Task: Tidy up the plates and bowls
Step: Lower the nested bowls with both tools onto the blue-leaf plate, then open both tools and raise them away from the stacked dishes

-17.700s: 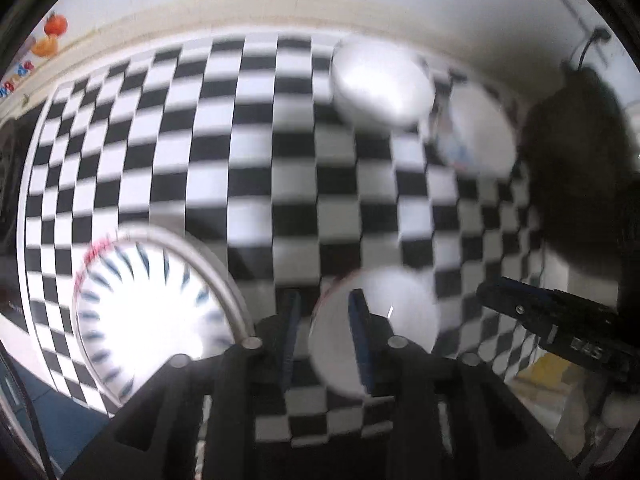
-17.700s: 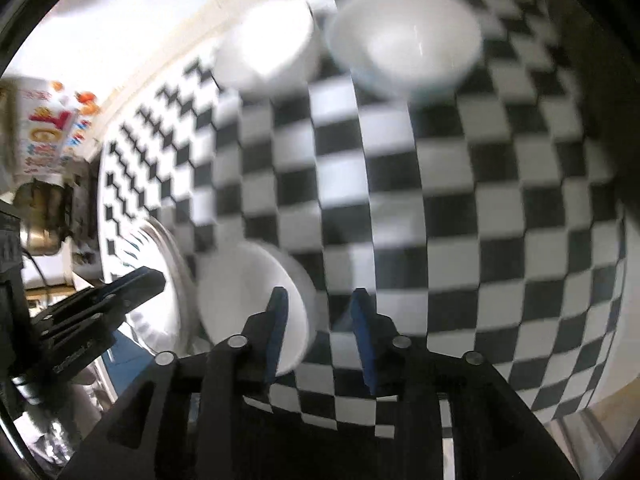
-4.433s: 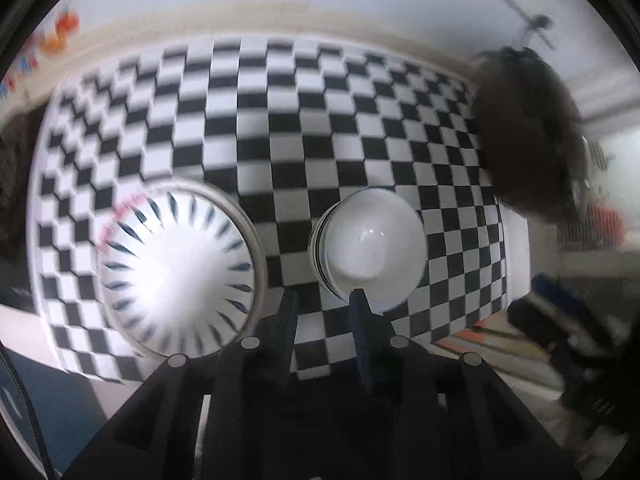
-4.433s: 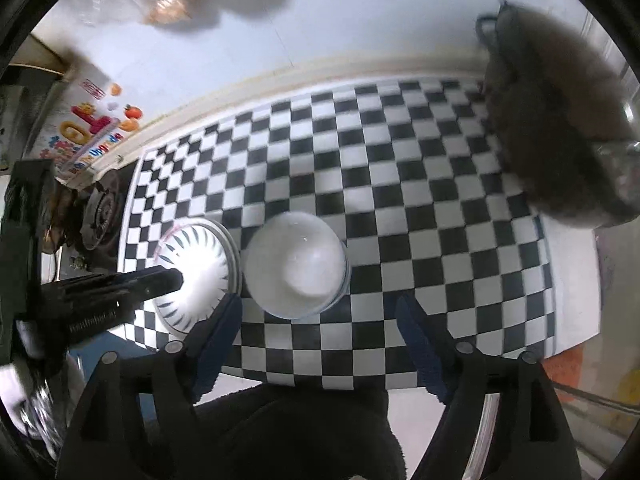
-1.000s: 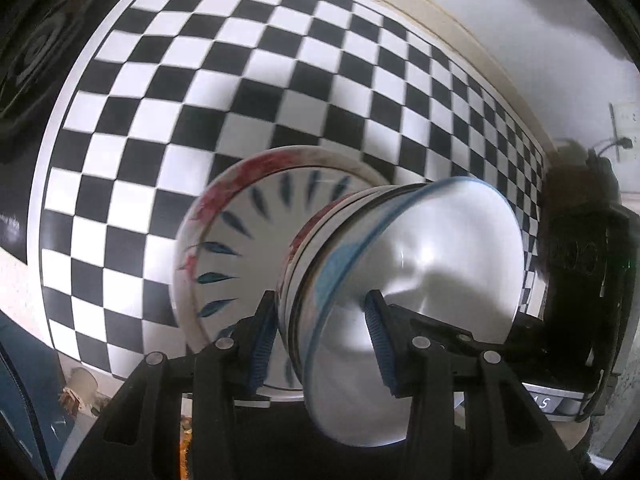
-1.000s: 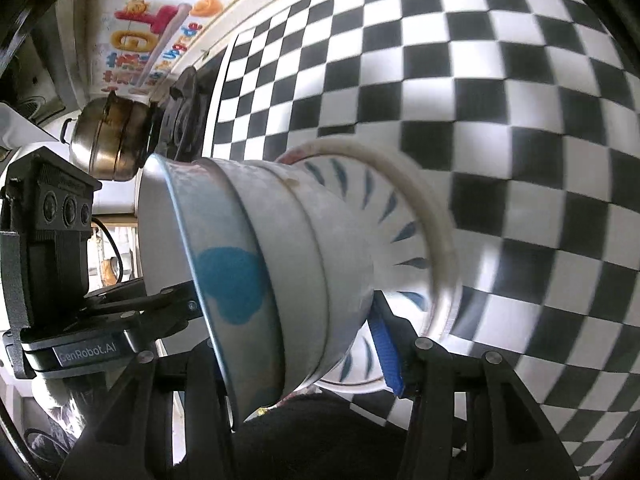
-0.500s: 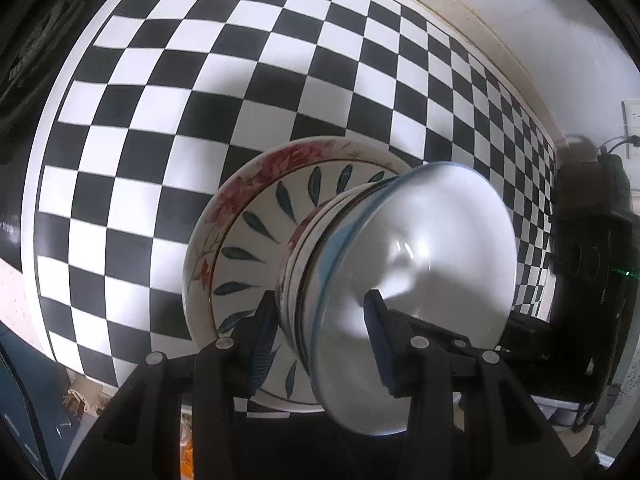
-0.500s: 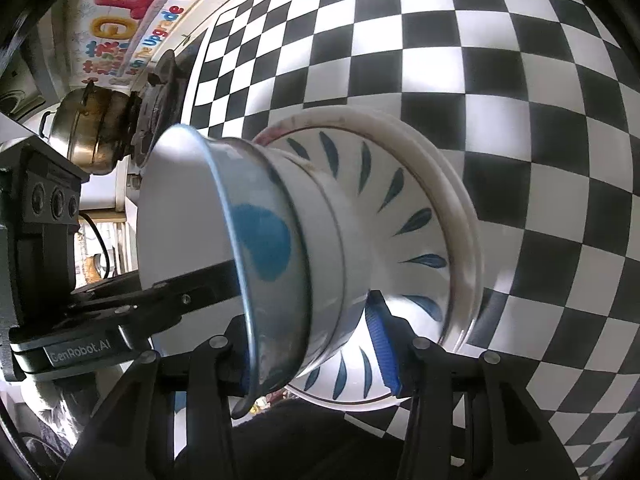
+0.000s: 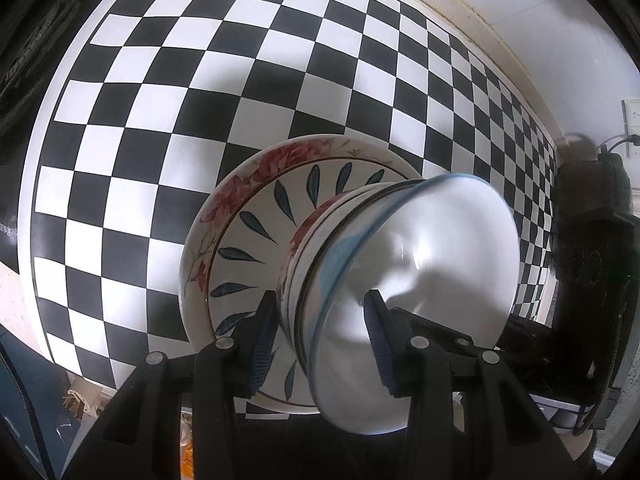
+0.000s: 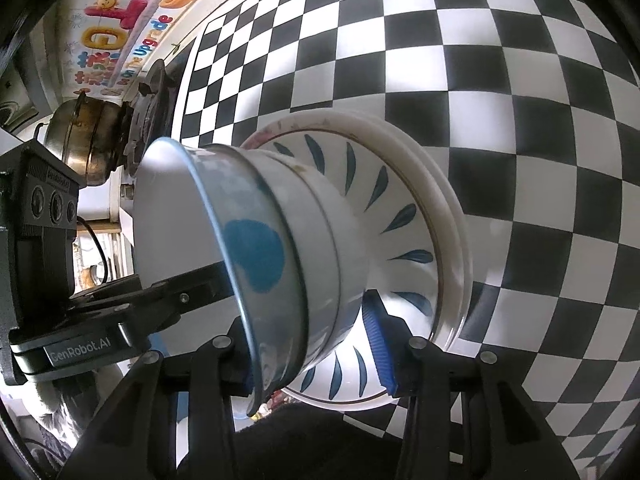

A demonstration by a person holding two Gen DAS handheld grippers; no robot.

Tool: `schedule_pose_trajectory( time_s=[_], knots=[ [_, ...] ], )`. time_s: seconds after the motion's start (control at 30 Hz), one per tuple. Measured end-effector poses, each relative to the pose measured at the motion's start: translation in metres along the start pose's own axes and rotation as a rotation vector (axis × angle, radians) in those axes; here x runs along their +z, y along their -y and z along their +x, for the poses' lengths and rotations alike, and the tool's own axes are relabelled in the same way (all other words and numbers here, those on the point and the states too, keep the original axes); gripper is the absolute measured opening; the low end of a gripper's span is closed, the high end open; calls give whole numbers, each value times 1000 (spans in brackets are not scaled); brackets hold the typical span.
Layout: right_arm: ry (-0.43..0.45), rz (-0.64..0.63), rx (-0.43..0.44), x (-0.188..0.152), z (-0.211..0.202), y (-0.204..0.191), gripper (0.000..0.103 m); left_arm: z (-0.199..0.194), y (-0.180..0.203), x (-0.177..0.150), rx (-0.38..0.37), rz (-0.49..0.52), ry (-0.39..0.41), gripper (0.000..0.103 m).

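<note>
Resting on the leaf-patterned plate (image 9: 256, 236), the bowl stack (image 10: 288, 248) is grasped by the left gripper (image 9: 320, 344); the right gripper (image 10: 316, 344) jaws are closing around its wall.

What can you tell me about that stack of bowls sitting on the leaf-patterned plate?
The stack of bowls is several nested bowls: white glazed ones below, one with a reddish floral rim, and a blue-rimmed top bowl with a blue patch outside and a plain white inside. It sits on the plate. Both grippers straddle its wall, one finger inside, one outside.
</note>
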State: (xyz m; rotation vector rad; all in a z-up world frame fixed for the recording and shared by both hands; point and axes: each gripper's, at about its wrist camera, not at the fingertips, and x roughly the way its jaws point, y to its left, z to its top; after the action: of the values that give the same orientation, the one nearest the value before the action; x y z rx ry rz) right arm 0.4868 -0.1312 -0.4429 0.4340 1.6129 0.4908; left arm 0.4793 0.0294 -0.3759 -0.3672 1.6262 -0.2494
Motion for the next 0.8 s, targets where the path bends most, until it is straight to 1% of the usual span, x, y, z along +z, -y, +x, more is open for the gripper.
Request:
schedule_pose_trajectory(
  time_s=[0.37,0.63,0.73,0.8],
  knots=[
    [26,-30,-81,-9,-14,-15,46,-5,6,-4,39,16,25,39],
    [74,-44,-166,-17,-32,-20,47,-17,4,-12,113,14,60,40],
    [108,-61,-220,-23,-43,-26,47,-25,5,-18,160,31,89,41],
    [134,-73,-255,-28,-52,-30,51,-33,6,-24,193,46,123,42]
  ],
)
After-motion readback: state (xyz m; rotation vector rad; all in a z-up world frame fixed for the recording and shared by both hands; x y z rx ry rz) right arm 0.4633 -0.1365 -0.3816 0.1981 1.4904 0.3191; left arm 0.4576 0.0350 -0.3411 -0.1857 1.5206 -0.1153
